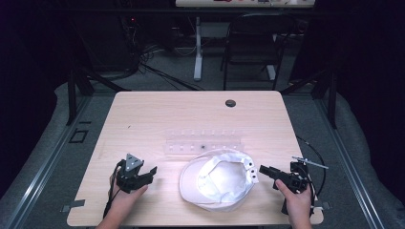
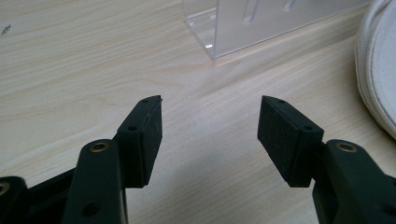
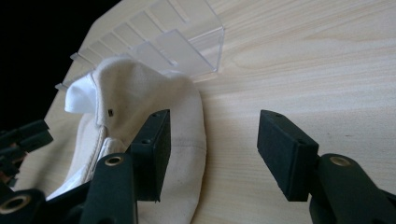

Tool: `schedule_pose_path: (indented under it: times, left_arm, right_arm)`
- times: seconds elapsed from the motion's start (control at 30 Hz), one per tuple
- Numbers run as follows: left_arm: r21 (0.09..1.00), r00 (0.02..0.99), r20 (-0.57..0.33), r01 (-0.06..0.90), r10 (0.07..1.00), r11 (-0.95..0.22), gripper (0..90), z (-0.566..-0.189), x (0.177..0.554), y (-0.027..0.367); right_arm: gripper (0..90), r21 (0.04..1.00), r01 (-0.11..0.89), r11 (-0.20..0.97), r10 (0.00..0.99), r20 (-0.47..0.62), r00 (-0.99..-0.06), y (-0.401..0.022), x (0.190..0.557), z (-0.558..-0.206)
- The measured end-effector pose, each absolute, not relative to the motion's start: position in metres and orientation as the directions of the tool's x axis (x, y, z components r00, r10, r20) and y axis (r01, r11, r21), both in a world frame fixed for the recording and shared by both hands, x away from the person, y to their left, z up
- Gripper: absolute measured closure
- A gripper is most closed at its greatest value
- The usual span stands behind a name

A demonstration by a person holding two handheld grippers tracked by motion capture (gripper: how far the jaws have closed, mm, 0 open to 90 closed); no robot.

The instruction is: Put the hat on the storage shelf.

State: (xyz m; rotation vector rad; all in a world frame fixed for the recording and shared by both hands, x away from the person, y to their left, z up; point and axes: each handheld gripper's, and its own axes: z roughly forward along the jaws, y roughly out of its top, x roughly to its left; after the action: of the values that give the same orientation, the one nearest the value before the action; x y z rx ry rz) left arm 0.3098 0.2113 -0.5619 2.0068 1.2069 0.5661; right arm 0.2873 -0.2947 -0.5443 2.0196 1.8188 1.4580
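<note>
A white cap (image 1: 217,180) lies upside down on the wooden table (image 1: 191,114), near its front edge. My left gripper (image 1: 150,174) rests left of the cap, jaws open with nothing between them; its own view shows bare wood between the pads and the cap's rim (image 2: 378,60) at the right edge. My right gripper (image 1: 263,171) is open just right of the cap, its tips close to the cap's back strap. In the right gripper view the cap (image 3: 154,107) lies behind the left jaw, and bare table shows between the jaws.
A clear acrylic slotted rack (image 1: 203,143) stands just behind the cap; it also appears as the rack (image 2: 261,23) and the rack (image 3: 163,42) in the gripper views. A round cable hole (image 1: 230,103) sits near the table's far edge. A chair (image 1: 253,43) stands beyond the table.
</note>
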Motion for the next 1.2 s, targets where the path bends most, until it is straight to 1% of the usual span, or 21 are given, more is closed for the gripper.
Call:
schedule_pose_path:
  times: [0.07, 0.43, 0.47, 0.63, 0.7, 0.73, 0.9, 0.93, 1.17, 1.2]
  left_arm:
    - [0.763, 0.471, 0.013, 0.565, 0.882, -0.313, 40.8, -0.561, 0.31, 0.211]
    - [0.763, 0.474, 0.012, 0.564, 0.88, -0.314, 40.7, -0.562, 0.309, 0.212]
    - [0.76, 0.476, 0.015, 0.566, 0.879, -0.32, 40.8, -0.563, 0.309, 0.212]
    - [0.766, 0.473, 0.018, 0.56, 0.881, -0.316, 40.8, -0.562, 0.31, 0.213]
    - [0.762, 0.471, 0.019, 0.565, 0.882, -0.317, 40.8, -0.563, 0.311, 0.214]
    - [0.761, 0.468, 0.014, 0.568, 0.884, -0.313, 40.8, -0.564, 0.311, 0.214]
    - [0.764, 0.47, 0.022, 0.561, 0.882, -0.318, 40.8, -0.562, 0.31, 0.214]
    - [0.765, 0.467, 0.023, 0.562, 0.884, -0.316, 40.7, -0.562, 0.309, 0.214]
    - [0.765, 0.459, 0.025, 0.563, 0.888, -0.312, 40.8, -0.561, 0.307, 0.216]
    - [0.765, 0.46, 0.027, 0.563, 0.888, -0.314, 40.8, -0.562, 0.308, 0.216]
  right_arm:
    - [44.8, 0.594, 0.752, -0.287, 0.803, 0.577, -0.149, -0.294, 0.287, -0.543]
    - [45.0, 0.582, 0.758, -0.296, 0.813, 0.57, -0.12, -0.293, 0.289, -0.536]
    - [45.3, 0.578, 0.753, -0.315, 0.804, 0.584, -0.113, -0.293, 0.289, -0.533]
    - [45.7, 0.577, 0.756, -0.309, 0.805, 0.582, -0.115, -0.294, 0.294, -0.526]
    - [45.9, 0.584, 0.76, -0.286, 0.813, 0.567, -0.129, -0.294, 0.296, -0.522]
    - [45.9, 0.584, 0.774, -0.245, 0.832, 0.537, -0.142, -0.295, 0.297, -0.515]
    - [45.9, 0.572, 0.781, -0.25, 0.811, 0.564, -0.153, -0.289, 0.3, -0.507]
    - [45.9, 0.568, 0.794, -0.217, 0.818, 0.55, -0.169, -0.288, 0.301, -0.501]
    - [45.9, 0.542, 0.823, -0.173, 0.816, 0.547, -0.188, -0.284, 0.304, -0.488]
    - [45.9, 0.531, 0.834, -0.15, 0.815, 0.544, -0.2, -0.283, 0.305, -0.485]
